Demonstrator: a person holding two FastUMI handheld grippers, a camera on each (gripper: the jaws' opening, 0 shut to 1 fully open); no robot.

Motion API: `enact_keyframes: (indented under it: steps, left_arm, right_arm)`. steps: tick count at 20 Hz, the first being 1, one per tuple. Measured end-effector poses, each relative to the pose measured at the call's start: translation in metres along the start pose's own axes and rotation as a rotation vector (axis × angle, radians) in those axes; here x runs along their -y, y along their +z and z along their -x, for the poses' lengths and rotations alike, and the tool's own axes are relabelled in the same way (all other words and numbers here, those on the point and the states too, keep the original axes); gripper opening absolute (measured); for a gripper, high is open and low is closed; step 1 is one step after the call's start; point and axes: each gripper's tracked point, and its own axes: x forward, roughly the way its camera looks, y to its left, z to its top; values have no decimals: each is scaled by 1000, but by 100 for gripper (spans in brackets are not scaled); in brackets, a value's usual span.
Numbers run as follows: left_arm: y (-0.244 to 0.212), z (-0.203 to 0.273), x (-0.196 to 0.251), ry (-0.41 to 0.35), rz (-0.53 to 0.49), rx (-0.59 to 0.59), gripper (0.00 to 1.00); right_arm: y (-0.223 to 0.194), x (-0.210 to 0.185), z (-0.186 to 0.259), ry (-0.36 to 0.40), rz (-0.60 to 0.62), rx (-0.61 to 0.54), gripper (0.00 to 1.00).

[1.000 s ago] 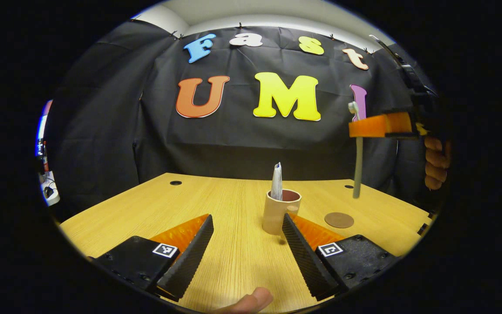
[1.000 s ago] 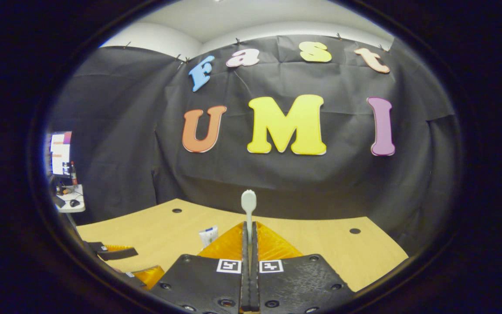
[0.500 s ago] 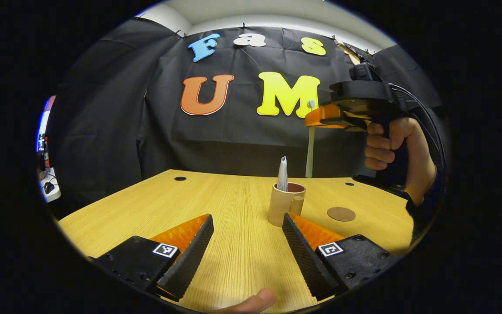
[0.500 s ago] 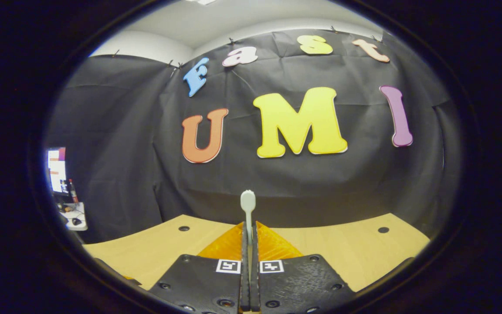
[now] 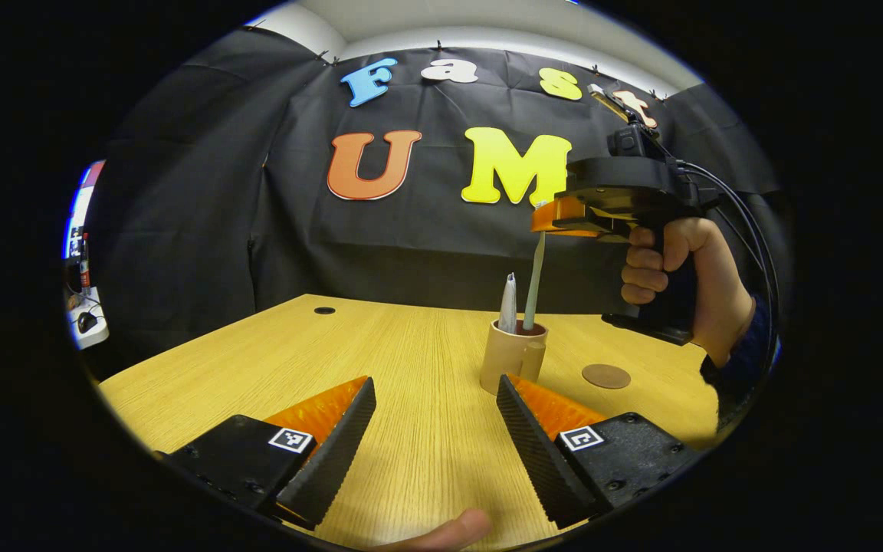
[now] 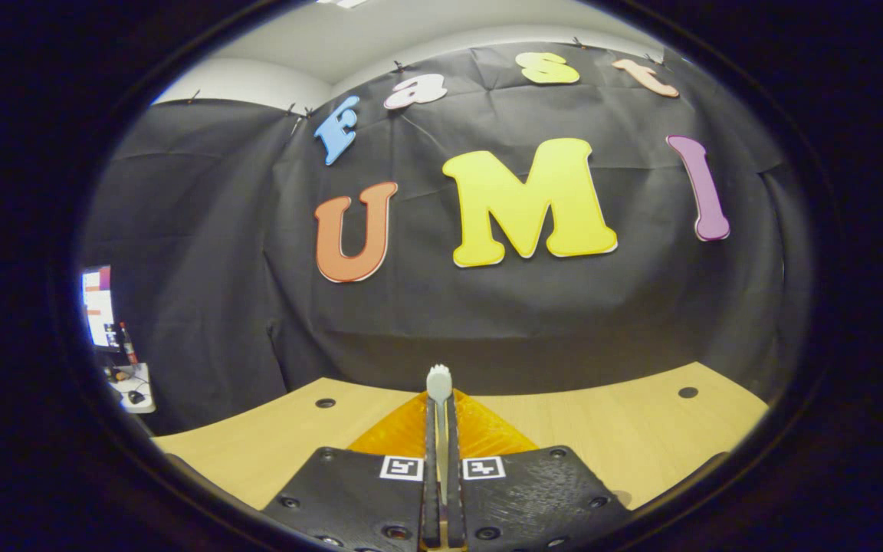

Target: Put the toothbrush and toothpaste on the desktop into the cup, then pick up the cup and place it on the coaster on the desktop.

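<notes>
Left gripper view: my right gripper [image 5: 545, 224] pinches the toothbrush [image 5: 535, 280] near upright, lower end inside the cup [image 5: 512, 356] beside the toothpaste [image 5: 508, 303]; left gripper [image 5: 435, 429] gapes idle.

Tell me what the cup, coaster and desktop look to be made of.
Cup: likely matte ceramic or plastic; beige outside, dark reddish inside, no glare.
Coaster: thin brown disc, perhaps cork or leather; flat and dull.
Desktop: pale wood or wood-look laminate; straight grain lines, slight sheen.
</notes>
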Motion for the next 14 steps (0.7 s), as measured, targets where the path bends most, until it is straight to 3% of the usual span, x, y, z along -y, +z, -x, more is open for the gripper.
enact_keyframes:
  steps: [2,6,7,10,14]
  left_arm:
    - [-1,-1,0,-4,4,0,100]
    - [-6,-2,4,-15,20,-17,100]
    - [-7,-3,5,-14,21,-22,100]
    - [-7,-4,6,-12,9,-23,100]
    - [-8,-10,13,-24,-12,-38,100]
  right_arm:
    - [-1,-2,0,10,-5,-4,8]
    - [0,-3,1,12,0,0,53]
    - [-2,-2,2,9,1,-2,70]
    - [-4,1,7,-1,25,-2,88]
    - [-4,4,20,8,57,1,93]
